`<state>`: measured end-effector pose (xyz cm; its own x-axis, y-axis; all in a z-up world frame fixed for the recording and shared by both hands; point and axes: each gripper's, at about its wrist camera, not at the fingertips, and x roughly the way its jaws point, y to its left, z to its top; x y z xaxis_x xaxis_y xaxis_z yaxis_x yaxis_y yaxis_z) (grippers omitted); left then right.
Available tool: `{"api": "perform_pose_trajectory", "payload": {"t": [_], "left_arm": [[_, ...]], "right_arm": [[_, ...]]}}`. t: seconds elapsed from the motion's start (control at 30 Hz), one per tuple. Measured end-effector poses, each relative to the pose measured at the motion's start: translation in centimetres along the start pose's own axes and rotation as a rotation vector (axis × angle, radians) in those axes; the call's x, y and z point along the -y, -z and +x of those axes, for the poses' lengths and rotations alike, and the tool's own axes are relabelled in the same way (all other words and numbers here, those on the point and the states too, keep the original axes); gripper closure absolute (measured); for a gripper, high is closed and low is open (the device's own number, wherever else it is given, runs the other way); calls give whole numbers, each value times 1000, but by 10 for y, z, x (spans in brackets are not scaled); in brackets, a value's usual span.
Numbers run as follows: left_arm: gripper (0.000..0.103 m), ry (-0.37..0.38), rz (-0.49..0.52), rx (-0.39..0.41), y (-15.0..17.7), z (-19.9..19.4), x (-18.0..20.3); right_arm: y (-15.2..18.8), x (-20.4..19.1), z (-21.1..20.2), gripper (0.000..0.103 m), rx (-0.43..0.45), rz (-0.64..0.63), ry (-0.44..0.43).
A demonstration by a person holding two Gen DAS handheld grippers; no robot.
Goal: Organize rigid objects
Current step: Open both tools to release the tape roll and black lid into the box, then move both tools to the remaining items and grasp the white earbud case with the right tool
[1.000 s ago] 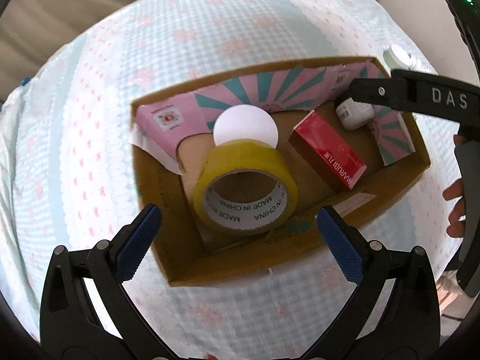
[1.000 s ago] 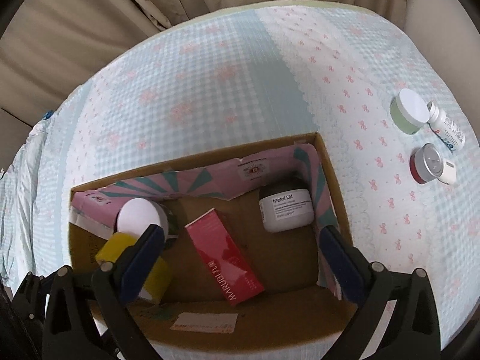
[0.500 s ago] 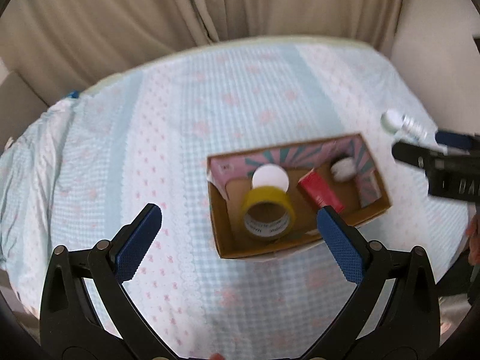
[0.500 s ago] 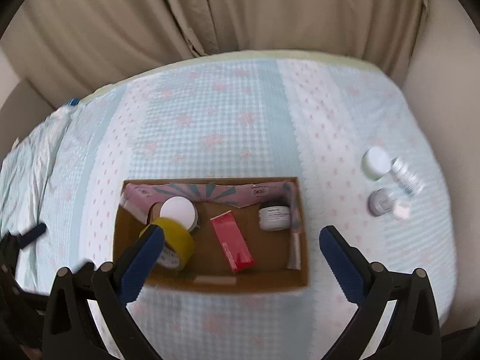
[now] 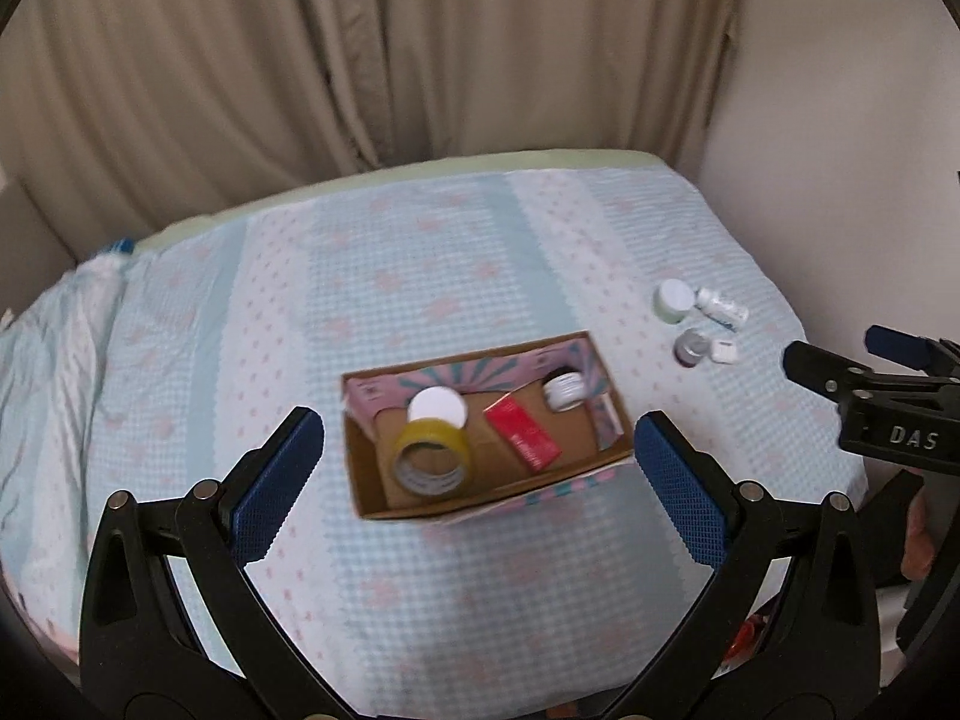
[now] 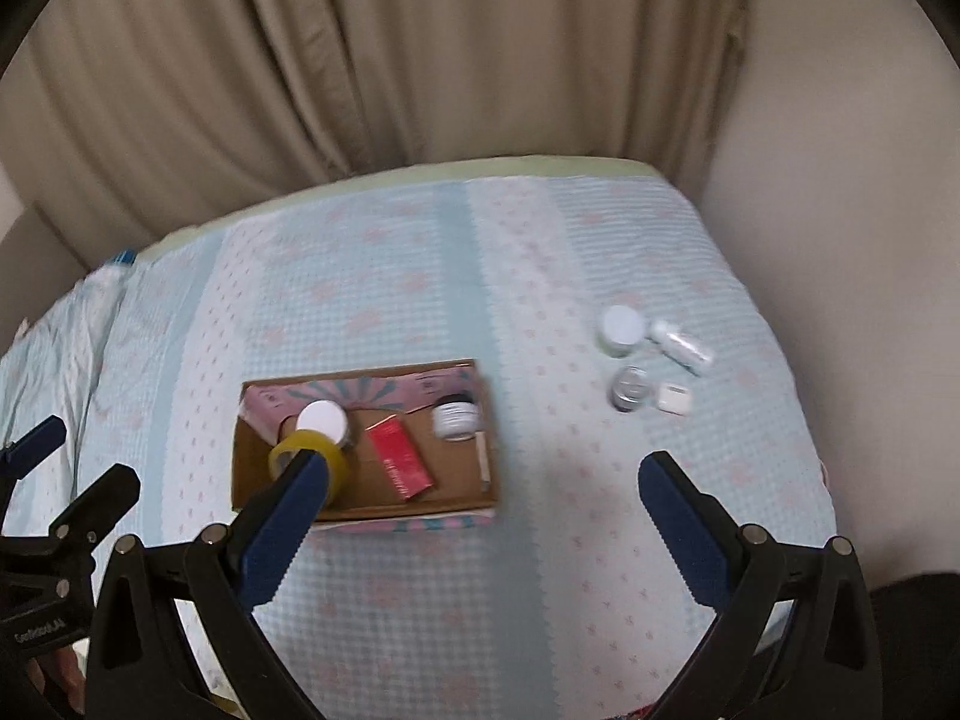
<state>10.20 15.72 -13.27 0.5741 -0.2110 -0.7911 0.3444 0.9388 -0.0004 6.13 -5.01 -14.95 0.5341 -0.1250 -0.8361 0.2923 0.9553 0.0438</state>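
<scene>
While both wrist cameras look down on the same cardboard box [image 5: 489, 501] lying on a pale blue checked bedspread [image 5: 420, 276], each shows a little that the other does not. From the left wrist view the right gripper [image 5: 840, 360] comes in at the right edge as a black frame lettered "DAS" with blue pads, and part of a hand [image 5: 918, 546] shows below it; from the right wrist view the left gripper [image 6: 36, 462] appears at the lower left with a hand's fingers [image 6: 57, 669] beneath it. In its own camera each gripper has its jaws spread wide with nothing between them – both held high above the bed, well clear of the box. Inside the box lie a yellow tape roll [image 5: 431, 456] at the left, a white-lidded jar [image 5: 437, 407] just behind and touching it, a red carton [image 5: 522, 432] lying flat in the middle, and a white jar with a dark lid [image 5: 564, 390] in the far right corner. Well apart from the box on the right sit four loose items – a pale green jar with a white lid [image 6: 621, 329], a small white bottle [image 6: 684, 347] lying on its side, a silver-lidded tin [image 6: 629, 387] and a small white case [image 6: 673, 398] just beside it. Beige curtains [image 6: 420, 60] hang behind the bed.
</scene>
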Motion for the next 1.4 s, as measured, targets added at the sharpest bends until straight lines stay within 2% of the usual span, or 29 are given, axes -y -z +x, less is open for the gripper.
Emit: {"api": "perform_pose_trajectory", "payload": {"t": [0.17, 0.33, 0.53, 0.67, 0.87, 1.0, 1.1, 1.33, 1.4], "left_arm": [[0, 38, 16, 0, -7, 5, 55], [0, 31, 21, 4, -16, 17, 119], [0, 43, 16, -29, -24, 70, 195], [0, 59, 21, -51, -28, 117, 233], [0, 115, 67, -73, -30, 205, 280], [0, 152, 98, -74, -27, 269, 295], [0, 163, 115, -98, -20, 315, 298], [0, 181, 190, -194, -3, 402, 308], [0, 191, 201, -216, 1, 421, 311]], "right_arm": [[7, 58, -14, 0, 30, 34, 28], [5, 117, -11, 0, 46, 24, 24], [-4, 186, 20, 0, 43, -17, -17], [-12, 226, 58, 0, 29, -16, -30], [-17, 264, 125, 0, 40, 40, -35], [-13, 279, 178, 0, 65, 56, -3], [-9, 294, 220, 0, 60, 51, -29], [4, 297, 311, 1, -18, -206, -109], [8, 296, 329, 5, -46, -261, -133]]}}
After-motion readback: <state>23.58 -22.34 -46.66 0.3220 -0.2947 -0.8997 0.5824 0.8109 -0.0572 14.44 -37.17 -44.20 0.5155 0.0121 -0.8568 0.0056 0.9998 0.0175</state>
